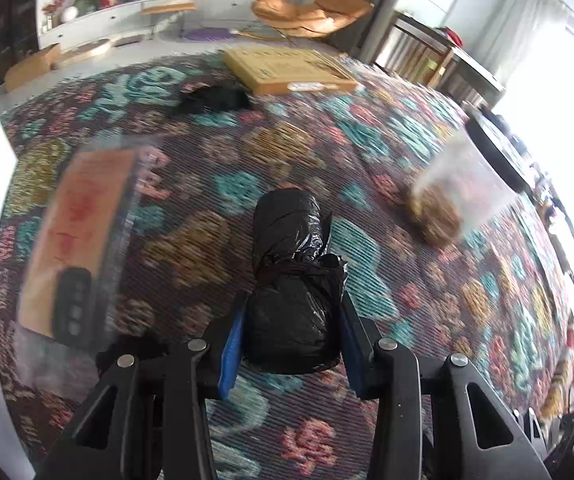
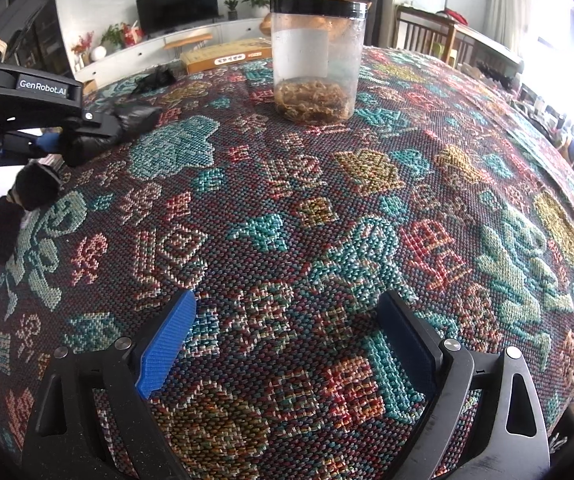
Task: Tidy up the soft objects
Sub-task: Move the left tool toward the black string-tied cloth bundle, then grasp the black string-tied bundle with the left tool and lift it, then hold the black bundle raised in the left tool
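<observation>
A: What is lying on the patterned tablecloth, largest item first?

B: A flat cardboard box is sitting at the far edge. A clear lidded tray is lying toward the left edge, blurred, visible only in the left wrist view. A clear jar with a black lid is standing upright toward the far right. A small black bundle is resting near the cardboard box.

A: And the task item?

B: The black plastic bag roll is sitting between the blue pads of the left gripper, which are pinching it. The right wrist view is showing it held at the left edge.

A: The right gripper?

B: Its jaws are standing spread, nothing between them.
</observation>
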Demonstrator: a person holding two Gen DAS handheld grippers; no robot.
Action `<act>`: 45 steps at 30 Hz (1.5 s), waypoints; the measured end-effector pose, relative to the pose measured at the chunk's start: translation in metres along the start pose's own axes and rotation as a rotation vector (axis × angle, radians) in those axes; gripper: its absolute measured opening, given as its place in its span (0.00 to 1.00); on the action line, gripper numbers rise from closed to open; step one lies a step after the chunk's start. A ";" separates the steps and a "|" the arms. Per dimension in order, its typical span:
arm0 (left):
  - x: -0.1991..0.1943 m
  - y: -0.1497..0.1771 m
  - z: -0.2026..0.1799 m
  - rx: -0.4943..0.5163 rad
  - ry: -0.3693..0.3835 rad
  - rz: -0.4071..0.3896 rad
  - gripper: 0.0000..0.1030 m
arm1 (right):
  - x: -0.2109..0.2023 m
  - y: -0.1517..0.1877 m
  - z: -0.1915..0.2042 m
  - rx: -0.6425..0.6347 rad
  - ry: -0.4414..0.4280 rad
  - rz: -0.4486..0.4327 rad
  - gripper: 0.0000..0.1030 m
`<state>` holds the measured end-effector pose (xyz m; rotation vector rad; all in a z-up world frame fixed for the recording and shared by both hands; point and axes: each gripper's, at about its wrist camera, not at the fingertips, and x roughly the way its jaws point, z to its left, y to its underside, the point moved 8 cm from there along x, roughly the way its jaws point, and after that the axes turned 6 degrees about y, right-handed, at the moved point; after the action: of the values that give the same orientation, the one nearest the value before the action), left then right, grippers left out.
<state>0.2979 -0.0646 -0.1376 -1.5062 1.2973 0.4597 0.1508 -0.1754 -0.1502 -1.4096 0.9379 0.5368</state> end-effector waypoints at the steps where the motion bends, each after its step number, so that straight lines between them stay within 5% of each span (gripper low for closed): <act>1: 0.001 0.007 -0.010 -0.005 0.028 0.021 0.50 | 0.000 0.000 0.000 0.000 -0.001 0.000 0.92; 4: -0.016 0.025 -0.025 -0.017 0.030 -0.012 0.81 | 0.000 -0.001 0.001 0.000 -0.002 0.000 0.91; 9: -0.082 0.039 -0.011 0.033 -0.046 -0.136 0.83 | 0.000 -0.001 0.000 0.000 -0.002 0.000 0.92; 14: -0.145 0.036 0.036 -0.114 -0.087 -0.290 0.96 | 0.000 -0.001 0.000 0.000 -0.002 0.000 0.92; 17: -0.138 0.045 0.044 -0.122 -0.087 -0.249 0.96 | 0.000 -0.001 0.000 0.000 -0.002 0.000 0.92; 21: -0.091 0.069 0.027 -0.004 -0.121 -0.124 0.96 | 0.000 -0.001 0.000 0.000 -0.002 0.000 0.92; 24: -0.053 0.081 0.024 0.093 -0.234 -0.057 0.96 | 0.000 -0.001 0.000 0.000 -0.002 0.000 0.92; 27: -0.034 0.087 0.032 0.122 -0.331 -0.045 0.89 | 0.000 -0.001 0.000 0.000 -0.002 0.000 0.92; 29: -0.036 0.091 0.033 0.096 -0.308 -0.060 0.50 | 0.000 -0.001 0.000 0.000 -0.001 0.000 0.92; 31: -0.045 0.095 0.035 0.070 -0.297 -0.072 0.36 | 0.000 -0.001 0.000 0.000 -0.001 0.000 0.92; 36: -0.080 0.125 0.023 0.001 -0.237 -0.085 0.36 | 0.000 -0.001 0.000 0.000 -0.001 0.000 0.92; 39: -0.090 0.141 0.024 -0.037 -0.231 -0.104 0.51 | 0.000 -0.001 0.000 0.000 -0.001 0.000 0.92; 41: -0.083 0.142 0.031 -0.028 -0.254 -0.094 0.89 | 0.000 -0.001 0.000 0.000 -0.001 0.000 0.92; 45: -0.066 0.136 0.042 0.015 -0.306 -0.089 0.91 | 0.000 -0.001 0.000 0.000 -0.001 -0.001 0.92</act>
<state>0.1691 0.0224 -0.1612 -1.4118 0.9893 0.5956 0.1519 -0.1753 -0.1499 -1.4096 0.9367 0.5371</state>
